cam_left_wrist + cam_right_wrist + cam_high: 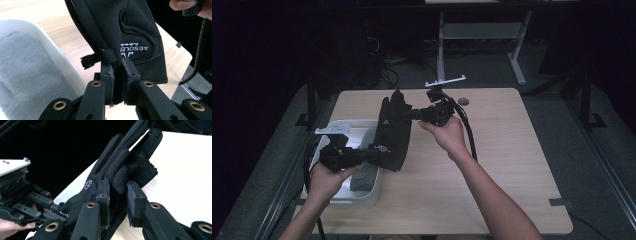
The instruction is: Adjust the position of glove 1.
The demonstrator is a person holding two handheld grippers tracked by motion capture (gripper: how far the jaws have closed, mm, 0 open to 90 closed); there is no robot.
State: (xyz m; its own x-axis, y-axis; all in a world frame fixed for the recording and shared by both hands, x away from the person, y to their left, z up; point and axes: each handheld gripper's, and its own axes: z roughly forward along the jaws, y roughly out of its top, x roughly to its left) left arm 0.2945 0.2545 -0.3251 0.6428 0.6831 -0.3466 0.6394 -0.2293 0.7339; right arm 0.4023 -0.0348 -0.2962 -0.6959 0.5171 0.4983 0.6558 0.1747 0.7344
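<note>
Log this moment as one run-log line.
left tongs: shut on glove cuff | right tongs: shut on glove fingers | glove: held above table beside white bin

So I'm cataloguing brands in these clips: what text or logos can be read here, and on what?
"ABSOLO", white under a logo, seen upside down and mirrored, last letters unsure: cuff of the black glove.
Small white emblem on the glove's back: too small to read.
White print at the cuff in the high view: too blurred to read.

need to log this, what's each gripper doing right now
left gripper: closed on the cuff end of the black glove
right gripper: closed on the glove's finger end
</note>
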